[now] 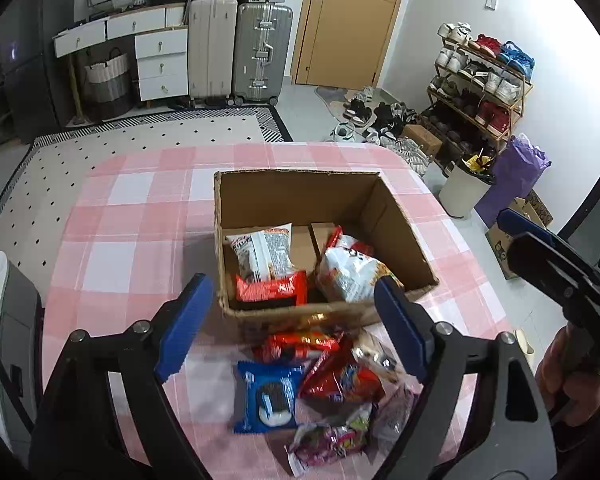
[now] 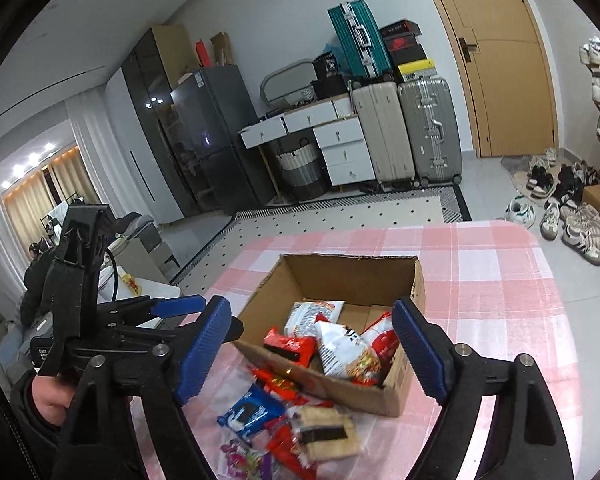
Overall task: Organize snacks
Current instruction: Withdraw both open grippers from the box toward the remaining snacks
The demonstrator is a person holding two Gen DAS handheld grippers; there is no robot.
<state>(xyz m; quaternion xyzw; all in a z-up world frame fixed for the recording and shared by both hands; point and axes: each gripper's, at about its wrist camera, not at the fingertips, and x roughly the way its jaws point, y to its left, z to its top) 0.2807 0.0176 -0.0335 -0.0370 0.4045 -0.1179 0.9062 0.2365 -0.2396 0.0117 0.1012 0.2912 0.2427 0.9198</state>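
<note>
An open cardboard box [image 1: 396,216] [image 2: 400,398] stands on the pink checked tablecloth [image 1: 132,216] [image 2: 492,276]. Inside lie a white noodle pack [image 1: 262,254], a red packet [image 1: 272,290] and a white and red bag [image 1: 350,272] [image 2: 342,350]. In front of the box lies a pile of snacks: a blue cookie pack [image 1: 266,396] [image 2: 250,414], red packets [image 1: 340,378], a pink packet [image 1: 330,440] and a beige cracker pack [image 2: 324,434]. My left gripper [image 1: 294,332] is open and empty above the pile. My right gripper [image 2: 312,350] is open and empty above the box's near edge.
The right gripper also shows at the right edge of the left wrist view [image 1: 548,256]; the left one at the left of the right wrist view [image 2: 112,320]. Beyond the table are a patterned rug [image 1: 140,140], suitcases [image 1: 260,56], white drawers [image 1: 160,64], a shoe rack [image 1: 480,88] and a bin [image 1: 464,188].
</note>
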